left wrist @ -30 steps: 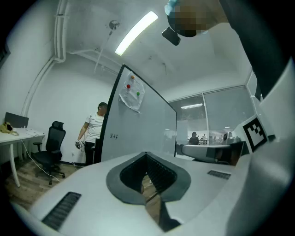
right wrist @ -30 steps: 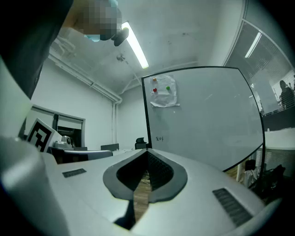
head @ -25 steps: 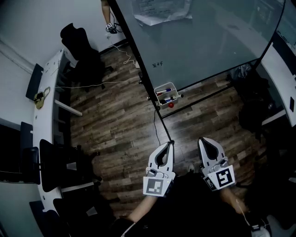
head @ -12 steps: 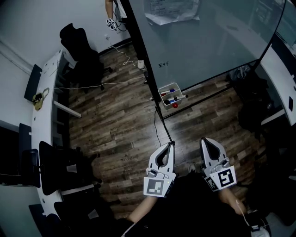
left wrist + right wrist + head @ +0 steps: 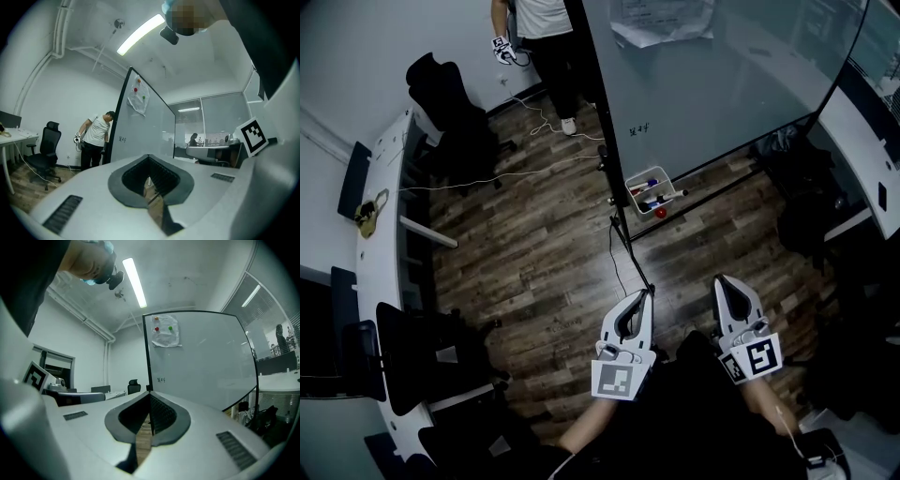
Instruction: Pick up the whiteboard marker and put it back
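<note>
Left gripper (image 5: pixel 646 296) and right gripper (image 5: pixel 723 284) were held low, close to the body, over the wooden floor (image 5: pixel 534 244). Both were recorded as closed and empty, with the pads met at the tips in each gripper view. Over the last second the left gripper was hardly displaced; the right was shifted slightly down and outward.

Further out, the white tray (image 5: pixel 630 195) at the lower edge of the whiteboard (image 5: pixel 722 84) was noted a little rightward in frame, still well apart from both grippers. The whiteboard markers (image 5: pixel 643 184) were seen lying in it, untouched.

Beyond, a person (image 5: pixel 534 28) at the board's far edge had come further into view.

Judged: only the head view had swung, no approach had been made, and the pick-up had not begun.
</note>
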### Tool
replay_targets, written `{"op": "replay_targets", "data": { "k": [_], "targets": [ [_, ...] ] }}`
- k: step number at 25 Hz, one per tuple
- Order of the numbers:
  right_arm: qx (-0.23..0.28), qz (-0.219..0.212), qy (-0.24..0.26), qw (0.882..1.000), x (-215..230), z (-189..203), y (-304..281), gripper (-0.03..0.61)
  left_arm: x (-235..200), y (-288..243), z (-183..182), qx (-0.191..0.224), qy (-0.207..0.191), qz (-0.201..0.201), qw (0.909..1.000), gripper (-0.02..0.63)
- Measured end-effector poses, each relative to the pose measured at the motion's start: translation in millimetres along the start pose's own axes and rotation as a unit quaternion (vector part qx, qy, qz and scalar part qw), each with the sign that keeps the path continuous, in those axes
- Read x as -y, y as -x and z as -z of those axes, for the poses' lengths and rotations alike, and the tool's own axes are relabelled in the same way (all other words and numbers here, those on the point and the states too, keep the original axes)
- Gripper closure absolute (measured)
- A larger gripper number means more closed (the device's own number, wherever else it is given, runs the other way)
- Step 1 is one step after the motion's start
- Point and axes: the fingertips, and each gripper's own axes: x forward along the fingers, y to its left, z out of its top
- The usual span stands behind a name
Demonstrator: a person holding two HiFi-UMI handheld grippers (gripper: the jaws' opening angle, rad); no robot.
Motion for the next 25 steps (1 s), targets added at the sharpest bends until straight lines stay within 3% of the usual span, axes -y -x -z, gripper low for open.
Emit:
{"op": "replay_targets", "data": {
  "k": [14,21,25],
  "targets": [
    [-0.030,-0.019,0.001,0.999,32,21,-39,0.565,-11,-50,4,0.006,0.017,-0.023,0.9996,0.612],
    [-0.036,-0.045,0.010,0.998,59,20,-70,0.565,-15,-94,-3,-0.001,-0.014,-0.045,0.9989,0.612],
    [-0.038,-0.054,0.010,0.998,75,16,-88,0.565,-12,-113,1,0.001,0.001,-0.054,0.9986,0.612]
  ]
}}
